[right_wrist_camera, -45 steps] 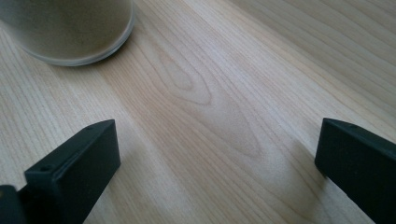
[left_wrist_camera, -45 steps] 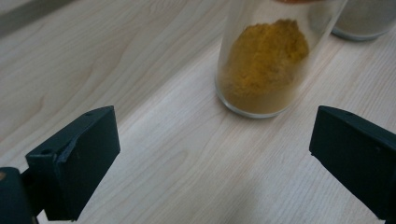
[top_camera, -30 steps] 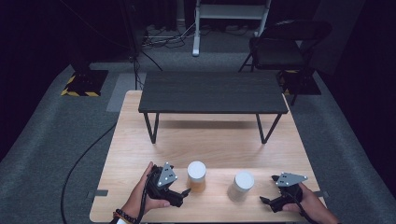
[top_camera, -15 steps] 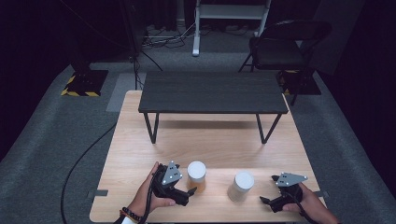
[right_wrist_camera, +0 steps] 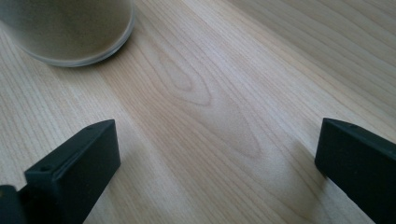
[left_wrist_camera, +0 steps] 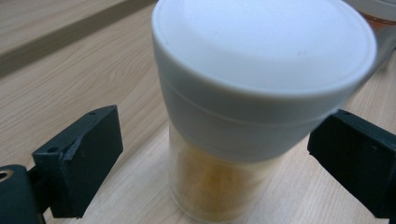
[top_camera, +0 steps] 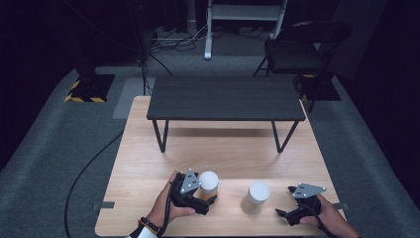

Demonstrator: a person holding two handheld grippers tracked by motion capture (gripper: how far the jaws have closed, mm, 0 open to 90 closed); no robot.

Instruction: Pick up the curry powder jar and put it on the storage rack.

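From above, the left hand (top_camera: 166, 206) reaches in from the bottom edge, its left tongs (top_camera: 204, 201) around the near jar (top_camera: 208, 184) on the wooden desk (top_camera: 223, 158). The right tongs (top_camera: 287, 215) lie low by the second jar (top_camera: 255, 198), just apart from it.

In the left gripper view, spread jaws flank the white-lidded jar without touching.

In the right gripper view, the jaws gape over bare wood, with the second jar's base at upper left.

You have two white-capped jars on the wooden worktop (top_camera: 148, 148): one jar (top_camera: 208, 184) to the left of the other jar (top_camera: 255, 197). You hold two grippers, the left gripper (top_camera: 200, 198) and the right gripper (top_camera: 289, 214). Behind the jars stands one dark low table (top_camera: 225, 99), and beyond it what looks like one folding chair (top_camera: 297, 49).
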